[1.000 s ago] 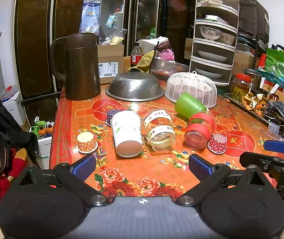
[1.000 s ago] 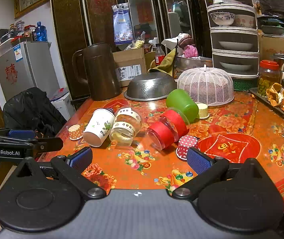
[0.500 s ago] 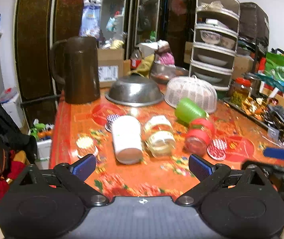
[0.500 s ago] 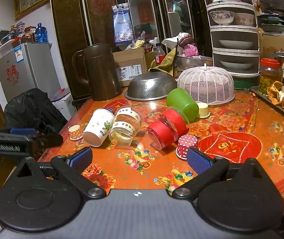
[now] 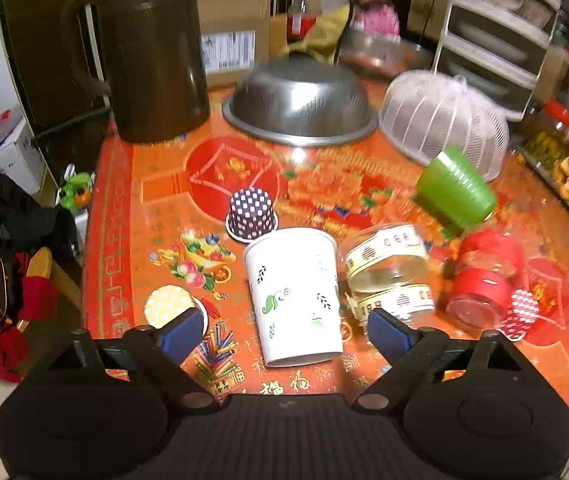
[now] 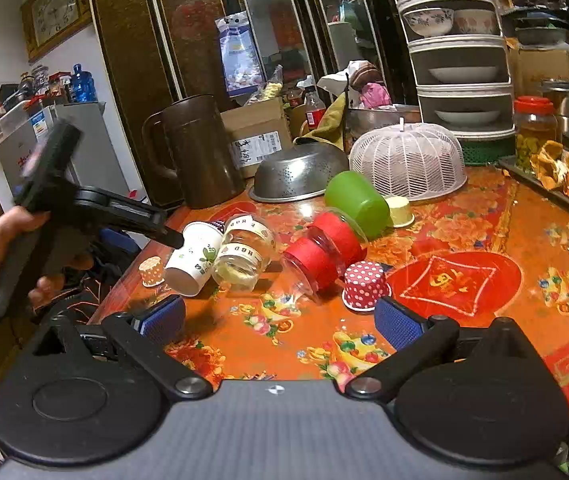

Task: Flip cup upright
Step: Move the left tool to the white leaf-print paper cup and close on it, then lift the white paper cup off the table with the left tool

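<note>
A white paper cup (image 5: 294,296) with green leaf prints lies on its side on the orange table (image 5: 156,200), mouth toward me. It also shows in the right wrist view (image 6: 194,258). My left gripper (image 5: 284,336) is open, raised above the table, its fingers either side of the cup's mouth end without touching. It shows from the side in the right wrist view (image 6: 172,240), over the cup. My right gripper (image 6: 280,322) is open and empty above the table's near edge. A green cup (image 5: 456,190) also lies on its side.
A clear jar (image 5: 388,272) lies right of the white cup, a red-banded jar (image 5: 484,280) beyond it. Small dotted paper cups (image 5: 250,214) (image 5: 170,306) (image 6: 364,286) stand upside down around them. A brown jug (image 5: 156,52), steel colander (image 5: 300,104) and white mesh cover (image 5: 444,116) stand behind.
My left gripper has risen, moved forward and tilted down over the white cup, which now lies between its fingers. My right gripper has stayed still.
</note>
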